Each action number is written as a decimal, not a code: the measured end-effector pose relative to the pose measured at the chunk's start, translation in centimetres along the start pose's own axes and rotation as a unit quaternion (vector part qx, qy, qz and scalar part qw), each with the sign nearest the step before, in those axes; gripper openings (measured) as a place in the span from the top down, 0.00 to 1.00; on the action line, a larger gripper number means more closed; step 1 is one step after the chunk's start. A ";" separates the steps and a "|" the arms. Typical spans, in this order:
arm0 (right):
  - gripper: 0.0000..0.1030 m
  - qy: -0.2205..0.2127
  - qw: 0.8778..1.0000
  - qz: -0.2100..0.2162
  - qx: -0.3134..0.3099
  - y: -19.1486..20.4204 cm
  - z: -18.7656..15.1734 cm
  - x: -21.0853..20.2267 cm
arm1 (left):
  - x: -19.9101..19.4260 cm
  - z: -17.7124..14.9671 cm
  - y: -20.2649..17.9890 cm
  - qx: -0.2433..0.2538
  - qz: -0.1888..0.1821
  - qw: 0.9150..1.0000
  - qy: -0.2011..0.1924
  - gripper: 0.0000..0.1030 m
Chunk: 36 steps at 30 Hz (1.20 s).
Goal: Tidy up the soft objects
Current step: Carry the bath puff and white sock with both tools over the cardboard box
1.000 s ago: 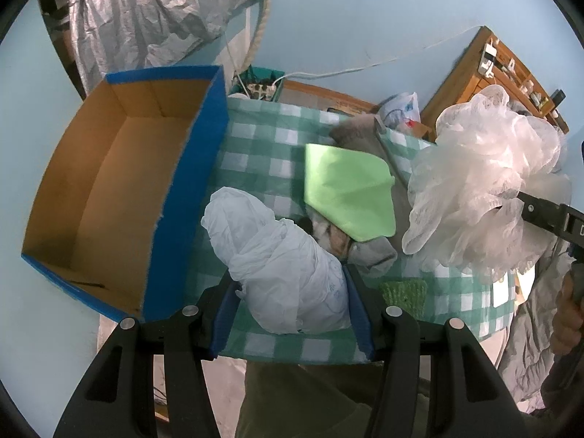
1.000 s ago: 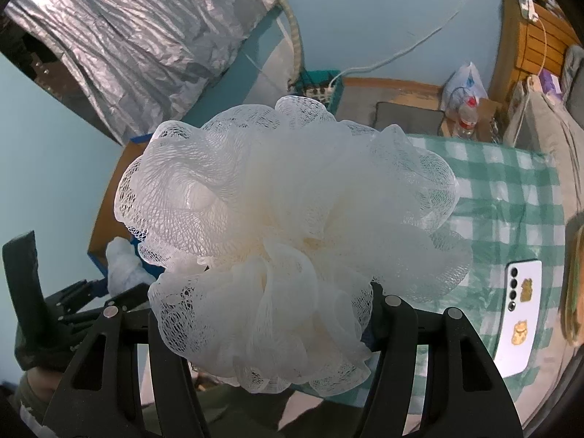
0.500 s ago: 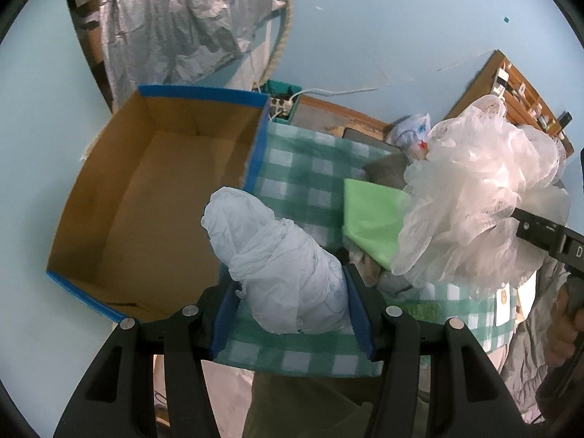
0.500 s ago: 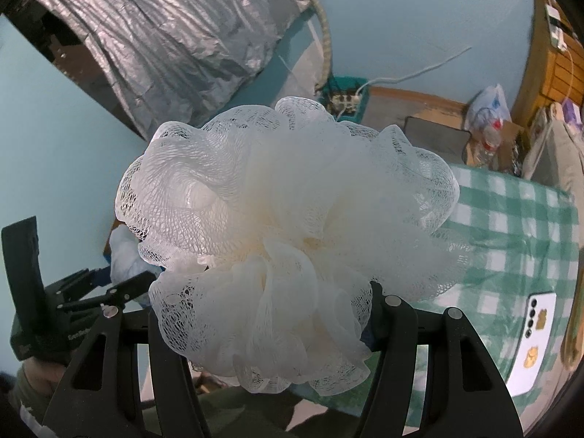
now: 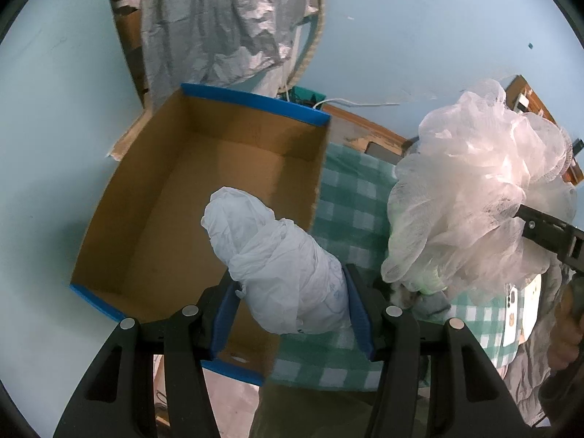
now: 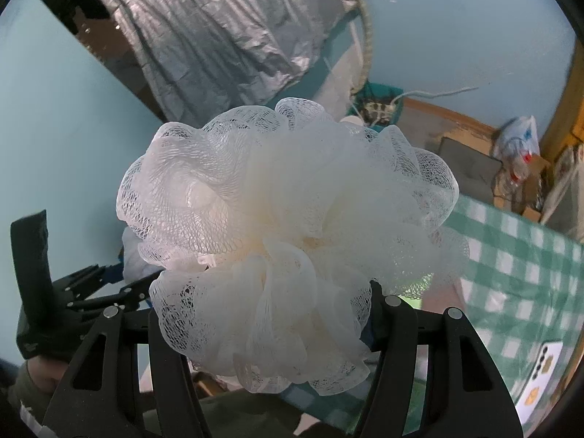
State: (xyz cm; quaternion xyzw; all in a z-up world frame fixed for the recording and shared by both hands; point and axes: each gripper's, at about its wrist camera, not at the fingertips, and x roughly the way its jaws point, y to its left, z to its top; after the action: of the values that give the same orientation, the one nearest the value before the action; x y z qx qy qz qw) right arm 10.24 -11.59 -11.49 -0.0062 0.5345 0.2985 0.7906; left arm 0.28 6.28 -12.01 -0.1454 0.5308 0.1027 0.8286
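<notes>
My left gripper [image 5: 290,299] is shut on a crumpled white plastic bag [image 5: 281,262], which hangs over the near right corner of an open cardboard box [image 5: 204,197] with blue-taped edges. The box is bare inside. My right gripper [image 6: 266,321] is shut on a big white mesh bath sponge [image 6: 288,233]. In the left wrist view the same sponge [image 5: 474,197] floats over the green checked tablecloth [image 5: 350,211], right of the box. It hides most of the soft things lying on the cloth. The left gripper [image 6: 120,288] shows at the lower left of the right wrist view.
A white phone [image 5: 518,314] lies on the cloth at the right, also seen as the phone [image 6: 540,379] in the right wrist view. Silver foil sheeting [image 5: 226,25] hangs on the blue wall behind the box. A power strip [image 6: 379,109] and wooden furniture [image 5: 529,106] stand beyond the table.
Both grippers have carried their loads leftward toward the box. The plastic bag has gone from over the cloth to over the box's corner, and the sponge now covers the green cloth on the table.
</notes>
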 end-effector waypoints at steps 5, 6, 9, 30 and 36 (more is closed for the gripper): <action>0.40 0.006 1.000 0.007 -0.019 2.0 1.5 1.6 | 0.4 0.8 2.2 -0.016 0.008 1.000 -0.001 0.46; 0.40 0.008 1.000 0.009 -0.023 2.3 1.8 1.9 | 0.5 1.0 2.5 -0.018 0.008 1.000 -0.001 0.46; 0.40 0.013 0.999 0.013 -0.031 3.6 2.8 3.0 | 0.6 1.6 3.9 -0.021 0.011 1.000 0.000 0.46; 0.39 0.070 0.994 -0.007 -0.084 11.2 8.3 13.0 | 5.7 4.1 11.1 -0.025 0.040 0.998 0.044 0.45; 0.32 0.087 0.993 -0.022 -0.082 11.4 8.7 15.3 | 7.3 4.4 12.1 -0.030 0.051 0.996 0.061 0.44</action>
State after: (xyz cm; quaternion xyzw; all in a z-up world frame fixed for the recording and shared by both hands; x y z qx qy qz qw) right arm 15.91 7.76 -17.25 -0.1087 0.5749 0.3216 0.7445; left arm 3.18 19.24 -18.48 -0.1486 0.5838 0.1516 0.7837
